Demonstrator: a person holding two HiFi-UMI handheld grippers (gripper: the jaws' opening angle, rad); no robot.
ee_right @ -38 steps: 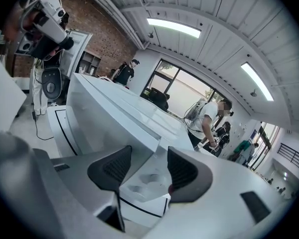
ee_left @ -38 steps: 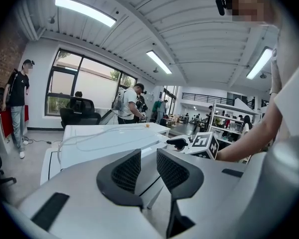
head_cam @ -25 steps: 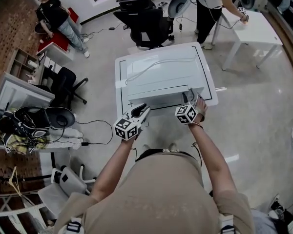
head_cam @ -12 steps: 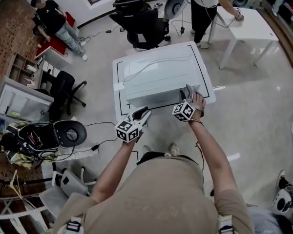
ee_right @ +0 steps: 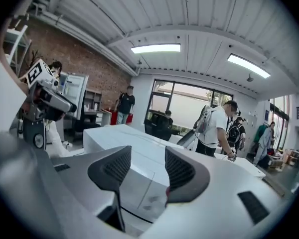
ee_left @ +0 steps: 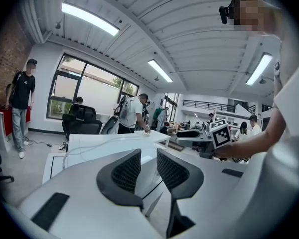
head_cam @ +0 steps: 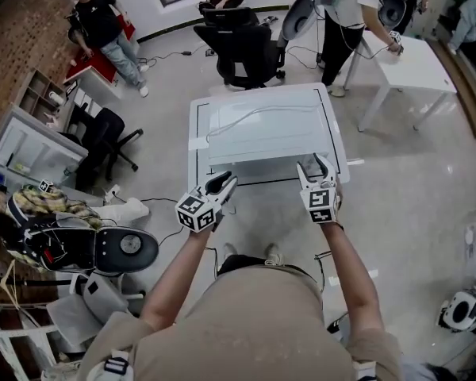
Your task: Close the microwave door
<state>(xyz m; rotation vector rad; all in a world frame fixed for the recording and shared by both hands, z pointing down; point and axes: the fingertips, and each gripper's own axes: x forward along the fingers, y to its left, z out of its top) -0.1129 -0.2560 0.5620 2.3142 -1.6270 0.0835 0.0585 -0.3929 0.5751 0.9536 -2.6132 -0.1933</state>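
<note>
Clearly, we had both claws just short of microwave (head_cam: 266, 129), neither touching it. Left claw (head_cam: 224, 182) was slightly spread, jaws empty. Right claw (head_cam: 312, 167) was spread wider, also empty, and pointed at microwave's front right corner. Microwave sat on white desk (head_cam: 196, 125), inside black outline. Door (ee_right: 139, 188) looked flush with body in right gripper view, though we could not be sure from that angle. Black office chair (head_cam: 242, 50) stood beyond desk.
</note>
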